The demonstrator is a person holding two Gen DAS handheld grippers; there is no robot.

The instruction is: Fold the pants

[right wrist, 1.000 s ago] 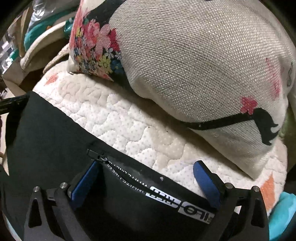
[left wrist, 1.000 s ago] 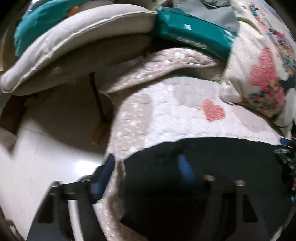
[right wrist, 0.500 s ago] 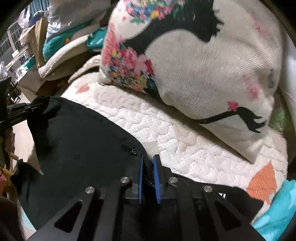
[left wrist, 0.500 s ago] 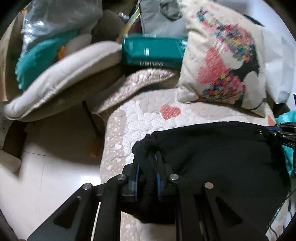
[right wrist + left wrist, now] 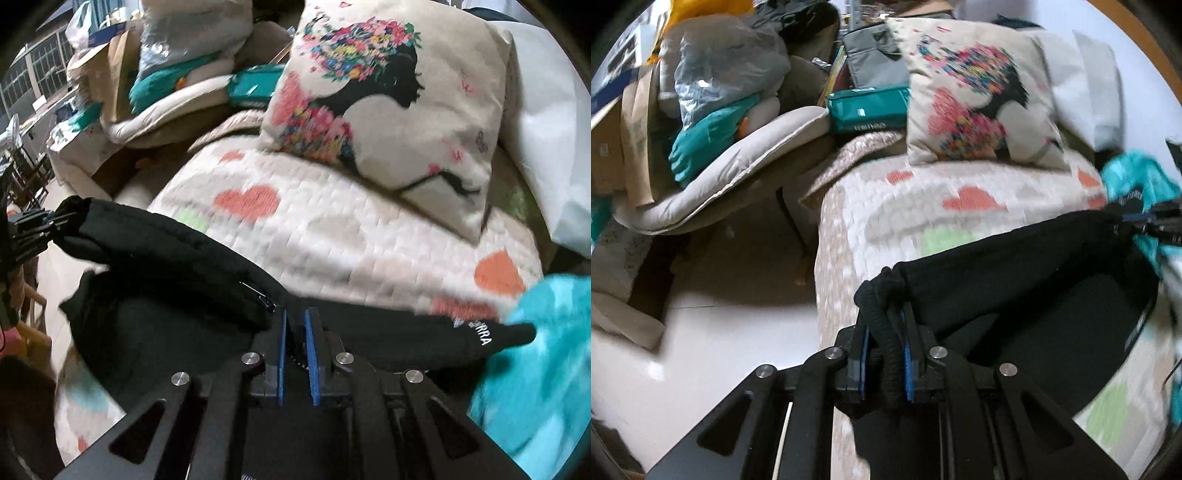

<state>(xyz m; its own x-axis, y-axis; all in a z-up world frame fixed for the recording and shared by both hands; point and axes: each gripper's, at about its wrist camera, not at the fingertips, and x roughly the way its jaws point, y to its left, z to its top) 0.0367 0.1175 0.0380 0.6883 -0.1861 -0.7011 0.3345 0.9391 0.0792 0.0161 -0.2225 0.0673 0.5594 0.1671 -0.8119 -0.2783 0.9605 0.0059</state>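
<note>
Pants [image 5: 1034, 280] edge between both grippers

Black pants [image 5: 1015, 280], white lettering, lifted and stretched over heart-patterned quilt.

The support surface is a bed covered by a white quilted bedspread [image 5: 905, 206] printed with coral hearts and green patches. A cream cushion [image 5: 388, 99] with a floral silhouette print rests at its far end, and black pants [image 5: 166, 295] lie across its near portion. A teal cloth [image 5: 543, 350] lies at the right edge, beside the pants.
</note>
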